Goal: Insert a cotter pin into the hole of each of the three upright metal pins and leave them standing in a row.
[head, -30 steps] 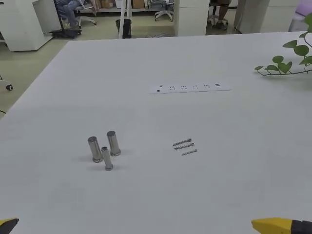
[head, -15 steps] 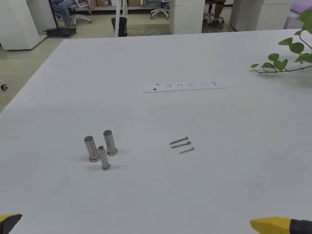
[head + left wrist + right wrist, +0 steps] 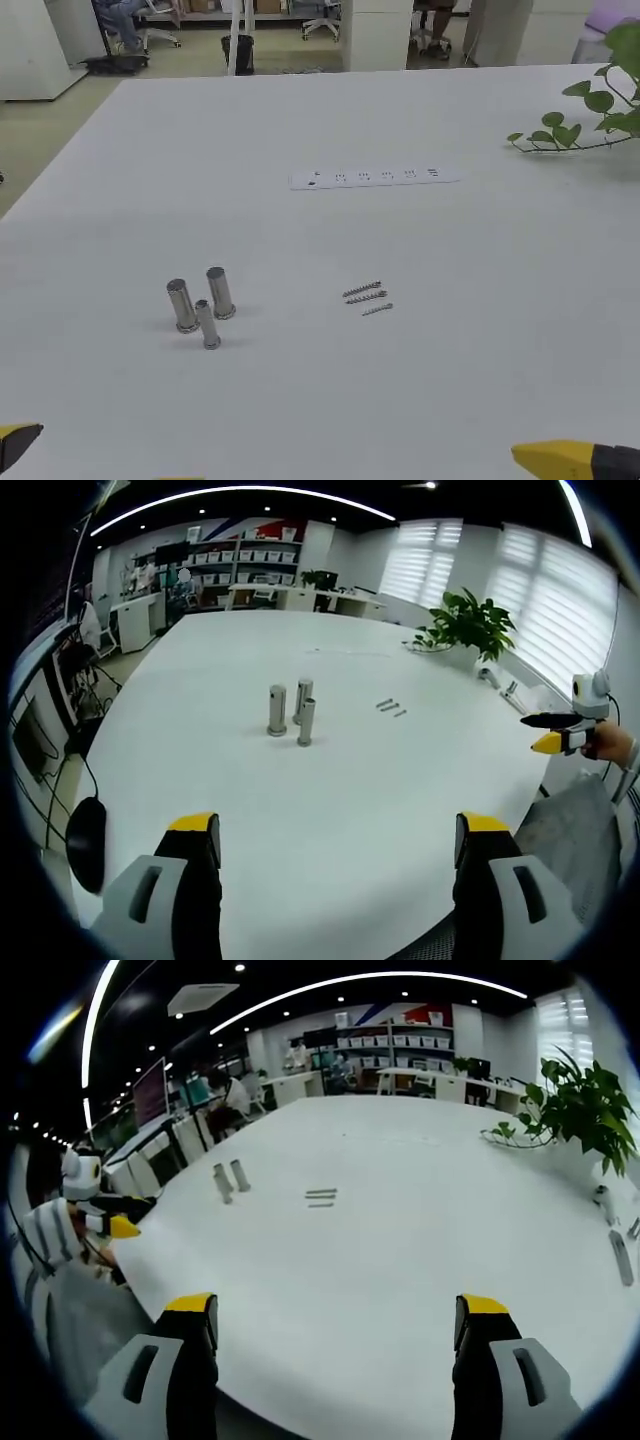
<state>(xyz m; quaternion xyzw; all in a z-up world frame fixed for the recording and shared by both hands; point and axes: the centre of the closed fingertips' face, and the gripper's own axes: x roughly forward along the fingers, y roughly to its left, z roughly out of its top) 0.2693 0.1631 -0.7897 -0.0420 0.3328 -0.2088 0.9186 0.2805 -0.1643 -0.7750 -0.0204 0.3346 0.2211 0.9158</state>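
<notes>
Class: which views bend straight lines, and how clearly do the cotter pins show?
Head view: table edge straight, cotter pins small but distinct. Left gripper view: fisheye curves the ceiling light strip. Right gripper view: same bending, pins thin lines.

Open tabletop (image 3: 290,380) between metal pins (image 3: 200,305) and cotter pins (image 3: 366,297)

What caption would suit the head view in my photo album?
Three upright metal pins stand clustered near three cotter pins lying on a white table.
</notes>
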